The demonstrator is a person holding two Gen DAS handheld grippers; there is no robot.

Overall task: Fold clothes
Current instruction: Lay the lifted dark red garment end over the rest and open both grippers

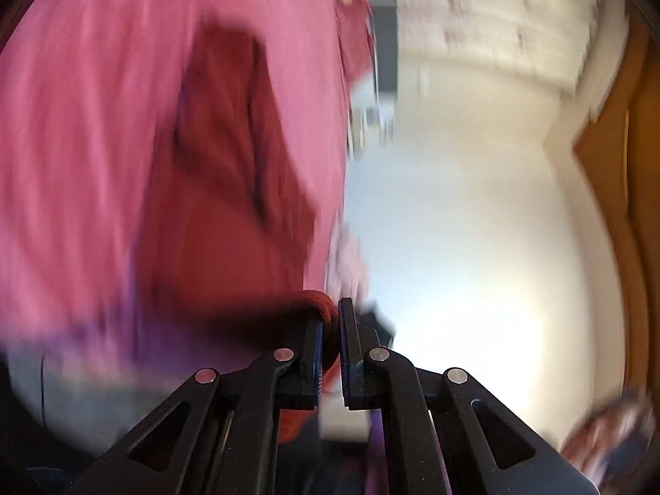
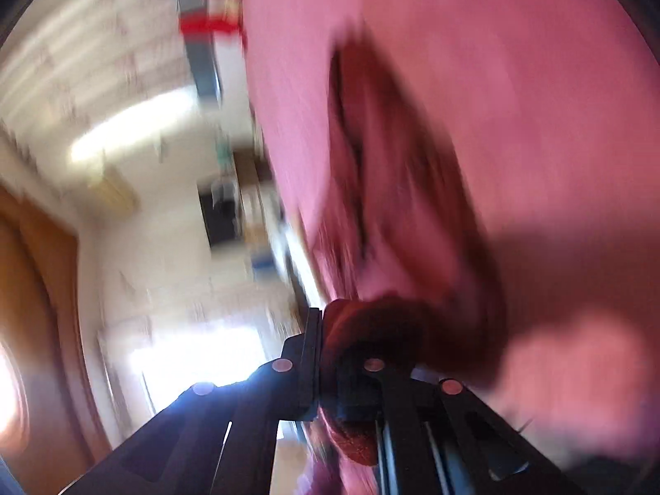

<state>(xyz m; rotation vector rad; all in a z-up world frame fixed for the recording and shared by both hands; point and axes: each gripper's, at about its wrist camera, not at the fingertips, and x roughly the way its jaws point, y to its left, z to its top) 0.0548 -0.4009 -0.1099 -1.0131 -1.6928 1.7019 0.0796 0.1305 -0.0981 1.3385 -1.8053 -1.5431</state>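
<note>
Just 1 dark red garment, 2 grippers.

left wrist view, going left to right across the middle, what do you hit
pink surface → dark red garment → pale wall → brown wooden panel

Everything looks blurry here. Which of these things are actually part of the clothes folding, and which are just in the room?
Part of the job:
- dark red garment, a bunched edge pinched in each set of jaws
- left gripper
- right gripper
- pink surface behind the garment

Just lying about:
- wooden door
- red and white item, too blurred to name
</note>
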